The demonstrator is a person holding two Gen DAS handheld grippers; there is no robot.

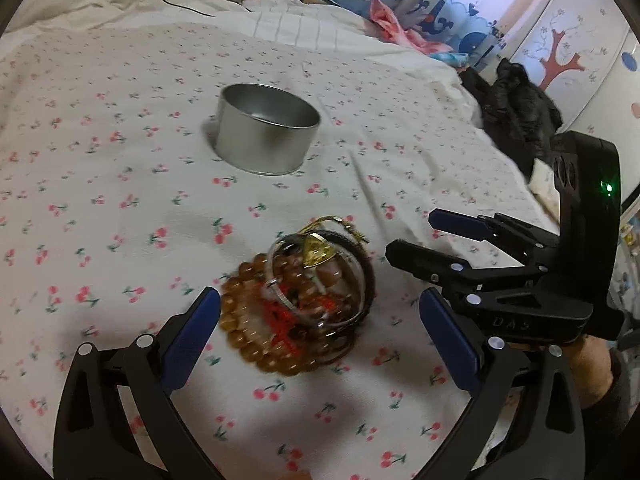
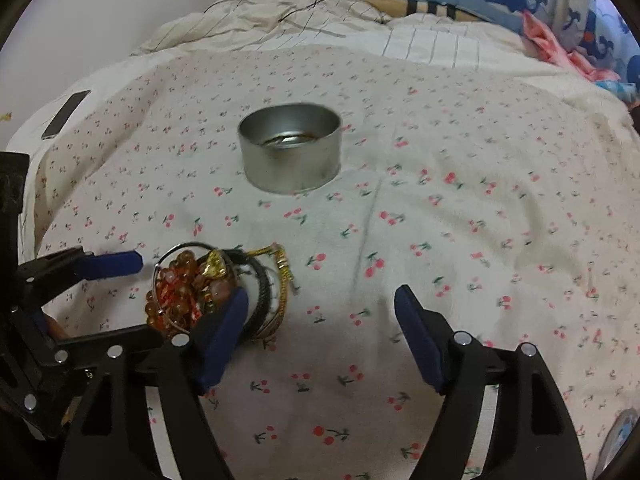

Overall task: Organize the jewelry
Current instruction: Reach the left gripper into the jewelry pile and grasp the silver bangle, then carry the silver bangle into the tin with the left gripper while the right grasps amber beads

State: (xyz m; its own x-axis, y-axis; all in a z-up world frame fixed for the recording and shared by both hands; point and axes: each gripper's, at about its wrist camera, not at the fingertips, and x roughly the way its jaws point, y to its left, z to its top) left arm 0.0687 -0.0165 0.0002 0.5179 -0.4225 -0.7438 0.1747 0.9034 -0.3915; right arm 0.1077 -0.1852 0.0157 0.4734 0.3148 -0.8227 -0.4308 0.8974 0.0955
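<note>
Left wrist view: left gripper hangs over the cherry-print sheet, jaws spread wide, nothing pinched.
Jewelry pile: sits right between the left gripper's blue pads, touching neither; amber bead bracelet on the near-left edge, silver bangle tilted up across it, gold chain piece on the far side.
Round metal tin: well ahead of the left gripper, past the pile, upright and open-topped.
Right gripper: comes in from the right, just beside the pile's far-right edge, fingers parted, gripping nothing.
Right wrist view: right gripper stands wide, only bare sheet between its pads.
Jewelry pile: off to the left of the right gripper, partly behind its left pad; black bands show at the pile's right.
Left gripper: reaches in from the left around the pile.
Tin: straight ahead, well apart; something shiny lies on its floor, too blurred to name.
Phone: far left, on the bed's edge.
</note>
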